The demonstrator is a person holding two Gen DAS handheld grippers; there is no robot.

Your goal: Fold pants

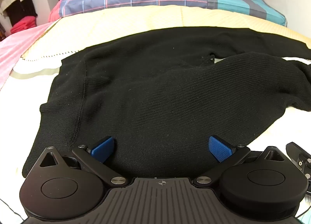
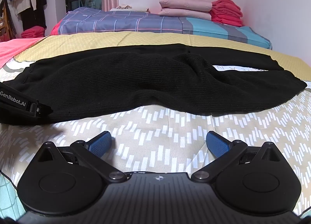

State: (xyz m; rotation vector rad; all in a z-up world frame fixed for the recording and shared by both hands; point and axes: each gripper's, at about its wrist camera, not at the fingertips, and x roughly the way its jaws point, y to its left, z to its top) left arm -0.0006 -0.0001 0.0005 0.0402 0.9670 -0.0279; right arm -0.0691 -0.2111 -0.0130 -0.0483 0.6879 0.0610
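Note:
Black knit pants (image 1: 147, 95) lie spread on the bed, waist to the left, the two legs running off to the right. My left gripper (image 1: 161, 149) is open, its blue pads (image 1: 220, 148) just above the near edge of the fabric. In the right wrist view the pants (image 2: 155, 84) lie across the middle. My right gripper (image 2: 159, 144) is open and empty over the patterned bedspread (image 2: 159, 127), a short way in front of the pants' near edge. The left gripper's body (image 2: 17, 103) shows at the left, resting at the pants.
A folded plaid and teal quilt (image 2: 136, 23) lies at the far end of the bed, with pink bedding (image 2: 184, 8) and red clothes (image 2: 226, 12) stacked on it. Clothes hang at the far left (image 2: 23, 0). A yellow sheet (image 1: 116, 22) lies beyond the pants.

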